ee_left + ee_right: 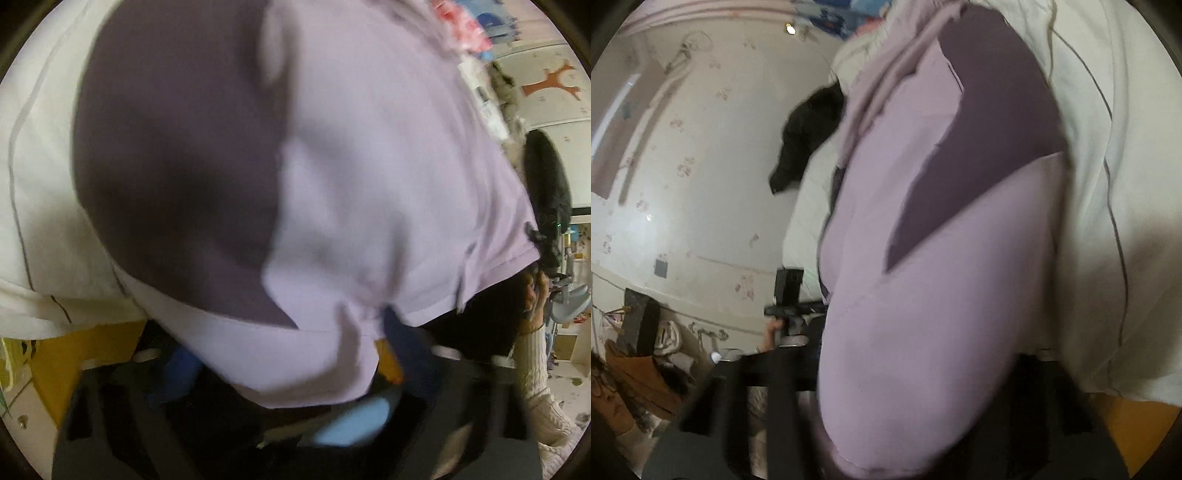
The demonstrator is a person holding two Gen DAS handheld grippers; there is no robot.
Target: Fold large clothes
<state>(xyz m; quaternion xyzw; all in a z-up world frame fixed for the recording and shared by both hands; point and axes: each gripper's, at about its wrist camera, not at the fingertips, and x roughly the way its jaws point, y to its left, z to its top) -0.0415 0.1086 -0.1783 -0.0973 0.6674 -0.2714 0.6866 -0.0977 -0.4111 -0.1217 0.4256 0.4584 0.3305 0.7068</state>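
Observation:
A large lilac garment [369,177] with a dark purple panel [177,177] fills both views; it also shows in the right wrist view [923,314]. It hangs lifted above a white bed sheet [44,184]. My left gripper [295,373] is shut on the garment's hem; blue and orange finger parts show beside the cloth. My right gripper [886,443] is draped by the lilac cloth, its fingertips hidden. The other gripper [788,314] shows at mid-left in the right wrist view. Both views are motion-blurred.
The white bed sheet [1126,184] with thin dark lines lies under the garment. A black garment [809,129] lies on the bed. A yellow bed frame edge [74,354] is low left. A patterned wall [683,166] is behind.

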